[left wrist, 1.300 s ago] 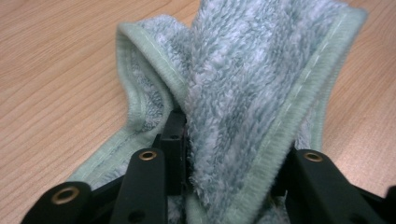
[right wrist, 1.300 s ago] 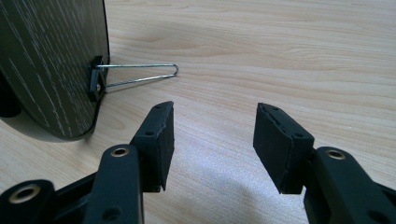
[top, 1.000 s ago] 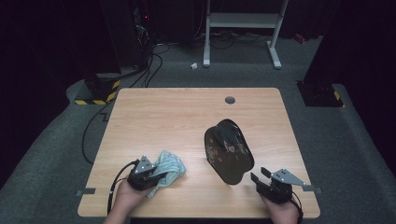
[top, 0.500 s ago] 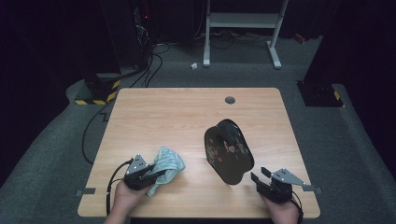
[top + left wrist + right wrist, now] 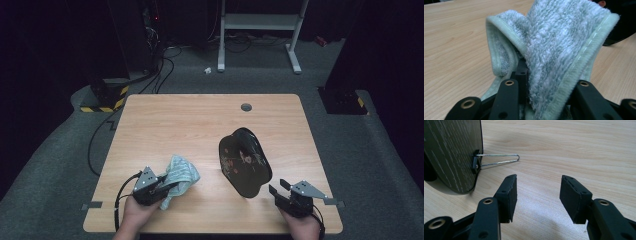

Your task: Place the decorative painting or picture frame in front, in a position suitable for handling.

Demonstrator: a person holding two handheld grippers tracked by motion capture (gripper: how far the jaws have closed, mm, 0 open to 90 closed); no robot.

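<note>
A pale green fluffy cloth (image 5: pixel 181 174) lies bunched on the near left of the wooden table (image 5: pixel 190 125). My left gripper (image 5: pixel 167 188) is shut on it. In the left gripper view the cloth (image 5: pixel 554 42) folds up over the jaws of my left gripper (image 5: pixel 544 82) and hides their tips. A black oval decorated plaque (image 5: pixel 245 161) stands tilted right of centre. Its dark back (image 5: pixel 451 152) leans on a wire stand (image 5: pixel 499 160). My right gripper (image 5: pixel 278 188) sits just right of it near the front edge. In its own view the right gripper (image 5: pixel 537 192) is open over bare wood.
A round cable hole (image 5: pixel 246 106) lies near the table's far edge. Beyond the table are a white stand frame (image 5: pixel 257 22), cables on the grey floor (image 5: pixel 165 65) and a yellow-black striped block (image 5: pixel 102 102). A black edge of the plaque (image 5: pixel 621 27) shows behind the cloth.
My left gripper and the cloth have shifted slightly to the left and toward the front edge. The right gripper and the plaque have stayed put.
</note>
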